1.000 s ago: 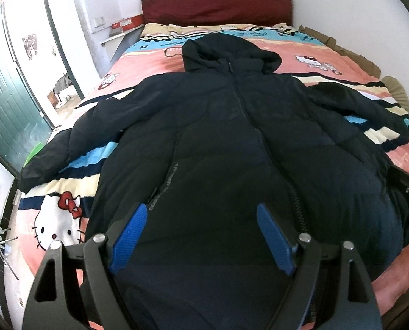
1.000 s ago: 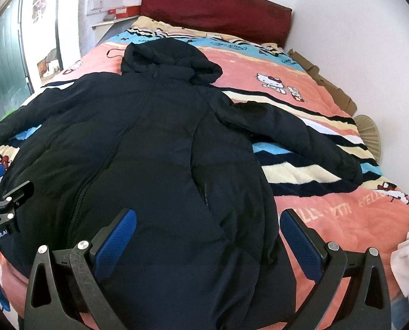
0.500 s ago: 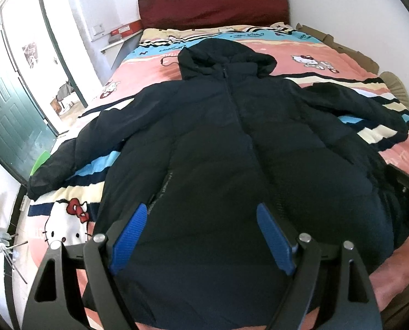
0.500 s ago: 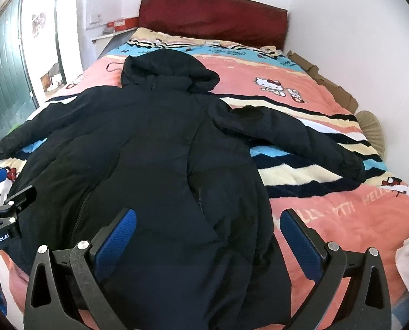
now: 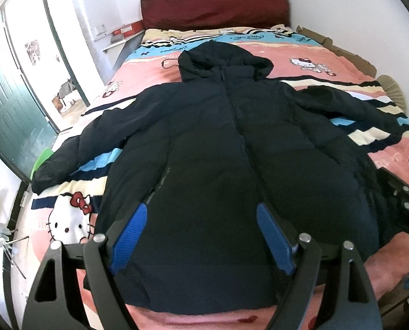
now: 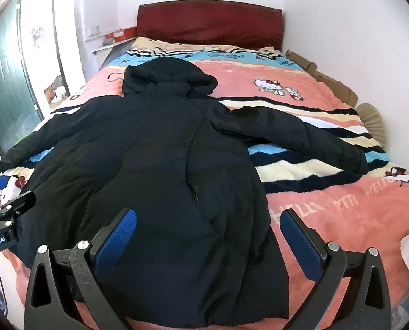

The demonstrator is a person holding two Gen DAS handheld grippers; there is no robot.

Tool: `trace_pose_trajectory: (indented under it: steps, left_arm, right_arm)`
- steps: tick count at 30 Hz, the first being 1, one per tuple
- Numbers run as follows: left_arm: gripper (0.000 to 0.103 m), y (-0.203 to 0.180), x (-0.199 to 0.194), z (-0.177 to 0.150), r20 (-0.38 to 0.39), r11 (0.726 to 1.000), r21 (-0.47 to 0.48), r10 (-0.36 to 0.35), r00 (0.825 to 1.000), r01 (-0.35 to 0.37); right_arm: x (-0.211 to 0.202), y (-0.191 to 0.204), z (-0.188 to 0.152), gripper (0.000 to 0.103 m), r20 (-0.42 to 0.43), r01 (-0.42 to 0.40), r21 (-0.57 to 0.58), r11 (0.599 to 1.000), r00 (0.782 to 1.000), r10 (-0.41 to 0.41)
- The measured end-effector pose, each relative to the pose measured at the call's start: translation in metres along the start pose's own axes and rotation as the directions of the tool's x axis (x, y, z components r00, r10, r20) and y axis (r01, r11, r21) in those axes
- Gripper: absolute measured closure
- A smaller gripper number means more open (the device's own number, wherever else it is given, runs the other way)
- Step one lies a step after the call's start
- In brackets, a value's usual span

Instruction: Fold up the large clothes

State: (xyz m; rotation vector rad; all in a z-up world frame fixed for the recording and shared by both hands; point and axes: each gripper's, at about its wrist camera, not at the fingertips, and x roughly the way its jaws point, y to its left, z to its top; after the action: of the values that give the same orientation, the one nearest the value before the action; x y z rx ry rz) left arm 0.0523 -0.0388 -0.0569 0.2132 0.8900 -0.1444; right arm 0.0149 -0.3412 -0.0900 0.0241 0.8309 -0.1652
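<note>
While both grippers hang above the foot of the bed (image 5: 328, 63), a black hooded coat (image 5: 231, 143) lies flat on its back on the striped cartoon blanket (image 6: 328, 198), zip up, hood toward the dark red headboard (image 5: 215, 8). Sleeves spread out to each side; the one on the wall side rests across the stripes, the other reaches toward the green door (image 5: 6, 115). Hem sits at the near edge of the bed.

Left gripper (image 5: 201, 236): blue pads apart, nothing between them, held over the lower left front of the coat, not touching it. Right gripper (image 6: 208, 240): pads wide apart, empty, over the coat's lower right side and the blanket beside it. Each tool shows at the edge of the other's view. Cardboard (image 6: 322, 79) lies along the wall side.
</note>
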Motion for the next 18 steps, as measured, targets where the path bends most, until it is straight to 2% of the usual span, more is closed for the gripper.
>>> trace_pose_trajectory:
  steps: [8,18]
  left_arm:
    - [0.021,0.003,-0.026,-0.005,0.067,1.000,-0.025,-0.009,0.998,0.010]
    - [0.021,0.016,-0.032,-0.009,0.077,0.999,-0.023,-0.038,0.996,0.040]
  right_arm:
    - [-0.022,-0.004,-0.003,0.000,0.044,0.007,0.008,1.000,0.999,-0.007]
    - [-0.036,-0.007,-0.007,0.000,0.070,0.029,0.014,0.999,0.997,-0.030]
